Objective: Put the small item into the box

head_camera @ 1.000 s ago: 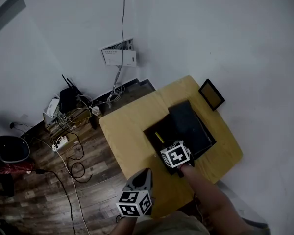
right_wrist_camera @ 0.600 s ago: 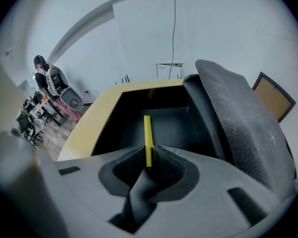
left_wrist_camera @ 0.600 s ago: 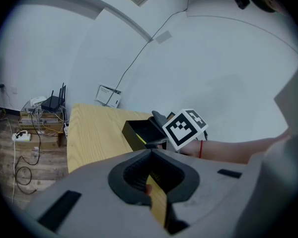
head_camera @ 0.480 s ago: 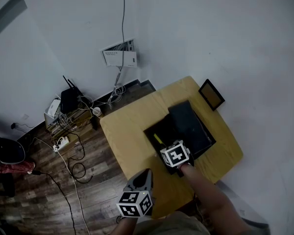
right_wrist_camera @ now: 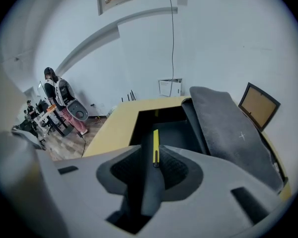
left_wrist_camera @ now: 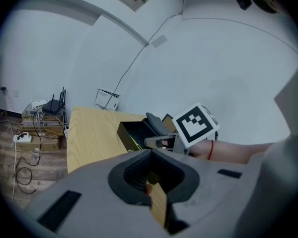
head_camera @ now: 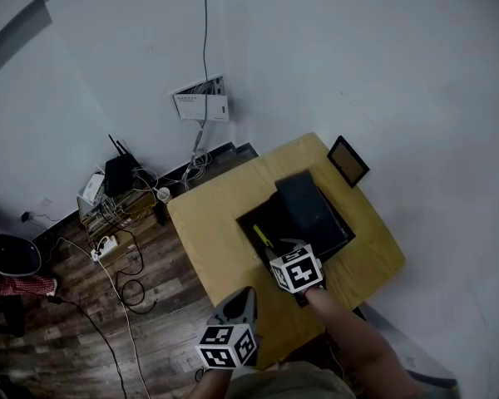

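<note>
An open black box (head_camera: 248,220) sits on the wooden table (head_camera: 208,231), its dark lid (head_camera: 306,204) leaning over its far side. A slim yellow stick (head_camera: 260,237) lies on the box floor. My right gripper (head_camera: 281,248) hovers at the box's near edge, and its jaws are opening. In the right gripper view the yellow stick (right_wrist_camera: 155,144) lies flat in the box (right_wrist_camera: 139,125), its near end just past the jaw tips (right_wrist_camera: 154,166) and free of the pads. My left gripper (head_camera: 243,294) hangs off the table's near corner, shut and holding nothing (left_wrist_camera: 150,151).
A framed picture (head_camera: 348,160) leans on the wall by the table's far corner. A router and tangled cables (head_camera: 116,174) lie on the wooden floor at the left, below a white wall box (head_camera: 201,98). People stand far off in the right gripper view (right_wrist_camera: 54,90).
My right gripper has drawn back a little toward the box's near edge, leaving the yellow stick lying apart from it. The left gripper has stayed put.
</note>
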